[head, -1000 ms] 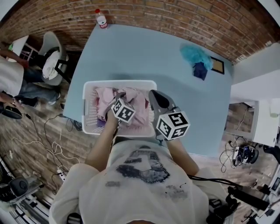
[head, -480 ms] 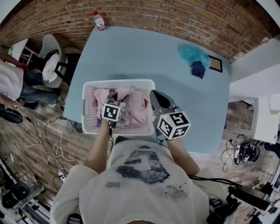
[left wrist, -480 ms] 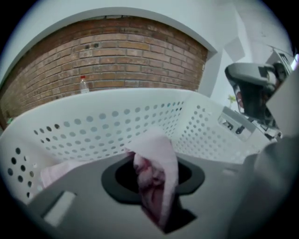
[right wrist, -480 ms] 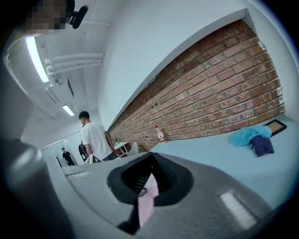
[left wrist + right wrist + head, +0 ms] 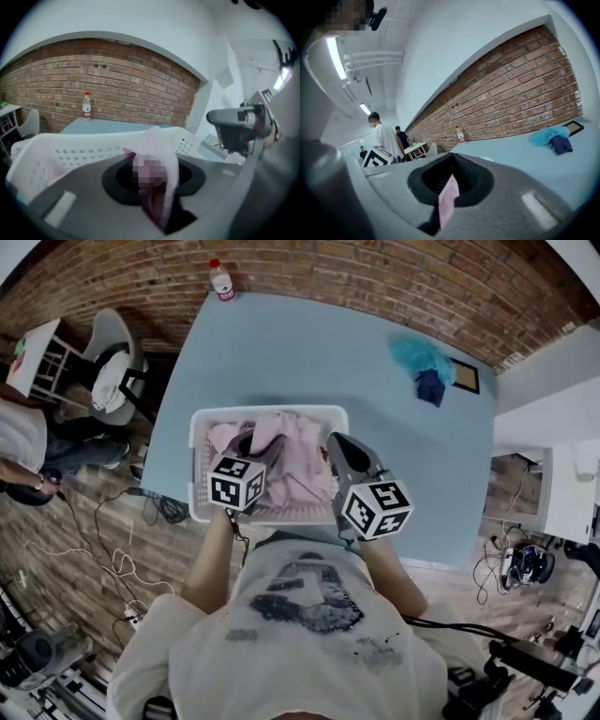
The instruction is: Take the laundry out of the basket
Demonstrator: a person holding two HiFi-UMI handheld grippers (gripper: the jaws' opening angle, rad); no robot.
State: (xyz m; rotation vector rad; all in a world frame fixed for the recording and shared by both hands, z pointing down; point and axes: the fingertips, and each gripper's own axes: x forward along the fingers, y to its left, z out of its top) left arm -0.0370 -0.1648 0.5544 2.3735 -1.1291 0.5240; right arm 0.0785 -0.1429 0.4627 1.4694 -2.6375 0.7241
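Risen since a second ago, the left claw [image 5: 157,187], just tightened, clenches the pink garment [image 5: 295,460] to haul it from the basket [image 5: 200,465] on the worktop [image 5: 309,352], while the right claw [image 5: 449,190] pinches another pink fold [image 5: 448,199], apparently steadying.

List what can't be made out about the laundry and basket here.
- Basket floor: head view, laundry covers it; the number of pieces is unclear.
- Right gripper: shut on a strip of laundry; its view cuts off the rest, so which piece is unknown.
- Left gripper: jaws have just been closing on laundry; in its view its own body hides the basket's inside.
- Bottle label: too small in every view.
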